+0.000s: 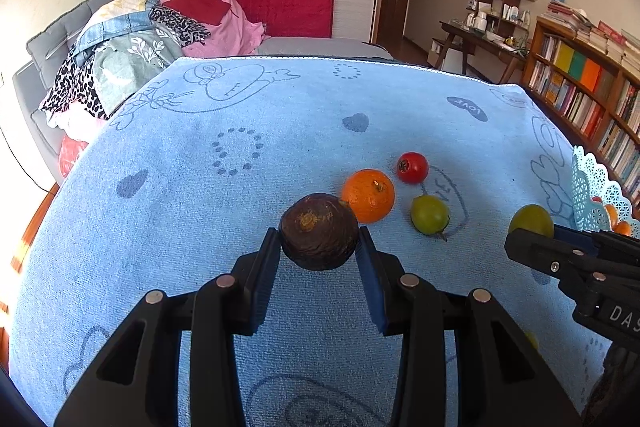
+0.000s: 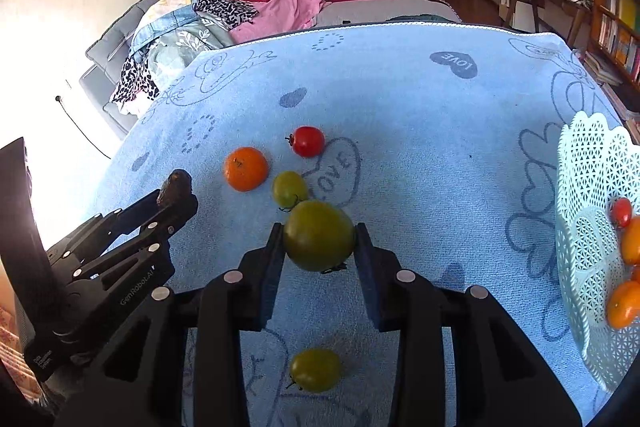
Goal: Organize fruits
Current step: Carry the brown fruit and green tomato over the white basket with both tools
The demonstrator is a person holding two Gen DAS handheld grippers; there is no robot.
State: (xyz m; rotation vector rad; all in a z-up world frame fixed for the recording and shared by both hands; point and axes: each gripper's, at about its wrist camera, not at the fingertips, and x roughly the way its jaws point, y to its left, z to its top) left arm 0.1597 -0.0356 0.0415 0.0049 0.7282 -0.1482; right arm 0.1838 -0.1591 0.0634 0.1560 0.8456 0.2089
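Fruit is what both tools have hold of: the left gripper (image 1: 319, 243) is clamped on a dark brown fruit (image 1: 319, 231), round, dull and wrinkled, with a rough tan scar at its top, held just above the blue towel (image 1: 240, 195). Beside it the right gripper (image 2: 319, 239) pinches a large green tomato (image 2: 319, 235), smooth and olive-toned, its dried stalk poking out underneath; both pads press its sides. Under that gripper, on the cloth, lies another green tomato (image 2: 315, 369), yellower, with its stalk to the left. Just past the held fruits, a loose cluster sits on the towel: an orange mandarin (image 1: 369, 195), glossy with a small brown navel, almost touching the brown fruit in the left view; a small green tomato (image 1: 429, 215) next to it; and farther on a shiny red tomato (image 1: 412, 167) with a dark calyx. Off to the right, at the towel's edge, stands a pale turquoise lattice basket (image 2: 584, 187) with a scalloped rim, holding orange fruits (image 2: 623, 303) and a small red one (image 2: 621, 211). Beyond the cloth are piled clothes (image 1: 132, 39) and a bookshelf (image 1: 580, 95).
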